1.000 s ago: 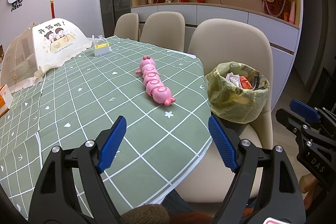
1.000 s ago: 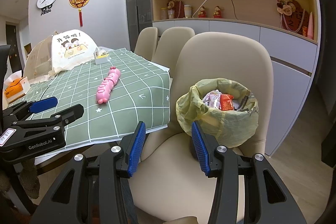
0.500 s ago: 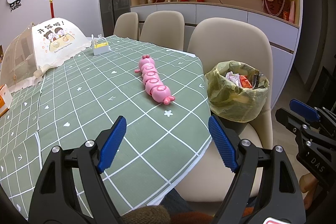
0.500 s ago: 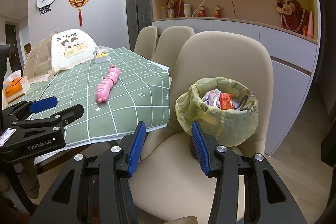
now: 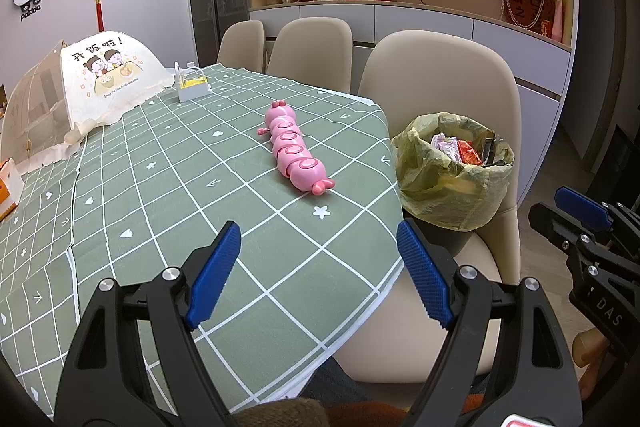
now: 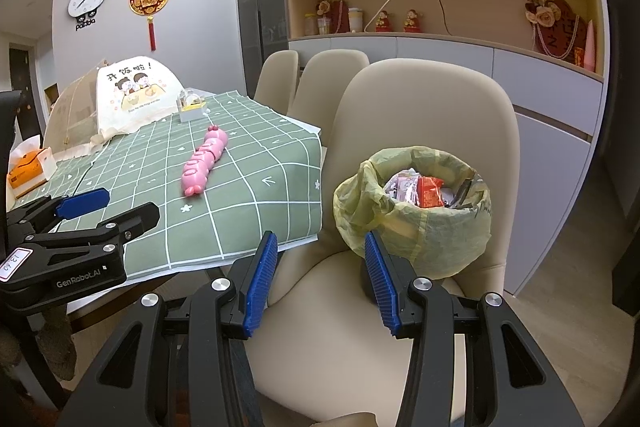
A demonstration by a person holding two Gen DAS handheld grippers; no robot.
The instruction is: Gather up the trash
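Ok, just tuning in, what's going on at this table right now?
A person holds two grippers, both open and empty. The left gripper hovers over the green tablecloth, short of the pink caterpillar toy. The right gripper points at the chair bearing the lined trash bin, which already holds wrappers.

A pink caterpillar toy [image 5: 295, 153] lay on the green checked surface [image 5: 160, 187], well apart from a mesh food cover [image 5: 80, 87].
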